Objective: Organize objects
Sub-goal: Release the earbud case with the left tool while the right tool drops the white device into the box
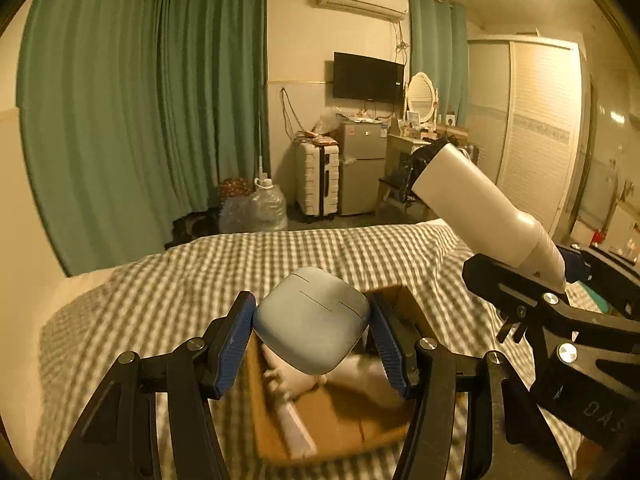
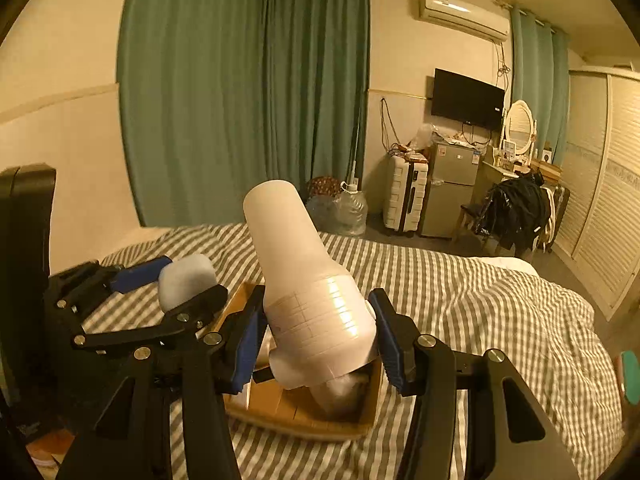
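My left gripper (image 1: 312, 336) is shut on a pale blue rounded case (image 1: 312, 332) and holds it above an open cardboard box (image 1: 340, 432) on the bed. White items lie inside the box. My right gripper (image 2: 316, 340) is shut on a white bottle (image 2: 308, 280), held tilted over the same cardboard box (image 2: 304, 416). The white bottle (image 1: 480, 208) and right gripper (image 1: 528, 300) show at the right of the left wrist view. The left gripper (image 2: 176, 284) with the blue case (image 2: 186, 280) shows at the left of the right wrist view.
The box sits on a grey-and-white checked duvet (image 2: 480, 312). Beyond the bed are green curtains (image 1: 140, 100), a white suitcase (image 1: 318, 180), a small fridge (image 1: 362, 168), a wall TV (image 1: 368, 77), a dressing table with a chair (image 2: 516, 204) and a wardrobe (image 1: 536, 128).
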Demonstrator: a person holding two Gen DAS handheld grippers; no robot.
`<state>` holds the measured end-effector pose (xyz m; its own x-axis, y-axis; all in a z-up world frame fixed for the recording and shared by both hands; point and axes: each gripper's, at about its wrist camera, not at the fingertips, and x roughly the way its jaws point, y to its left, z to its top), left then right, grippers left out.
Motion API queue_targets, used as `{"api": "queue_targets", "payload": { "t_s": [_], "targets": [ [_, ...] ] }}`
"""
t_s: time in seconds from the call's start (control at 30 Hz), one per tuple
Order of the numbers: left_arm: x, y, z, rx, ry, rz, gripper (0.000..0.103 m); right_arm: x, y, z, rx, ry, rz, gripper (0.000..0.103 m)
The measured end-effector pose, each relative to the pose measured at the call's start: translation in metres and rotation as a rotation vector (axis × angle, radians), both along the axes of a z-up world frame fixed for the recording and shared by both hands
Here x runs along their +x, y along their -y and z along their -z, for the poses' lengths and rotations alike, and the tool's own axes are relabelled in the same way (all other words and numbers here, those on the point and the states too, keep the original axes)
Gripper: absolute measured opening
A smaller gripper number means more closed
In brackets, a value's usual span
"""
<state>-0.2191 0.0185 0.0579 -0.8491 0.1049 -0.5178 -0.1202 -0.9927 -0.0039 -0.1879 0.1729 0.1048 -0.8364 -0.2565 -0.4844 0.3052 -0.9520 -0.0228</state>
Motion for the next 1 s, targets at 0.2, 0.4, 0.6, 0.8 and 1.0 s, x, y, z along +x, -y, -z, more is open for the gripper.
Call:
{"api": "queue_targets", "payload": {
  "t_s": [0.2,0.4,0.6,0.8,1.0],
  "targets": [
    [-0.064,0.005,0.048,-0.026,0.078,-0.019,0.059,-0.065,-0.002,0.021,-0.038,0.043,0.020,0.050],
    [-0.090,0.016,0.100,-0.018,0.185,-0.033,0.059,-0.110,-0.005,0.090,-0.019,0.171,0.037,0.051],
    [-0.090,0.007,0.115,-0.069,0.208,0.016,0.060,-0.128,-0.008,0.124,-0.003,0.245,0.037,0.051],
    [-0.086,0.004,0.118,-0.067,0.212,0.041,0.061,-0.123,-0.014,0.135,-0.069,0.282,0.014,0.052],
    [-0.075,0.000,0.095,-0.060,0.133,0.035,0.083,-0.109,-0.017,0.108,-0.089,0.181,0.028,0.073]
  ]
}}
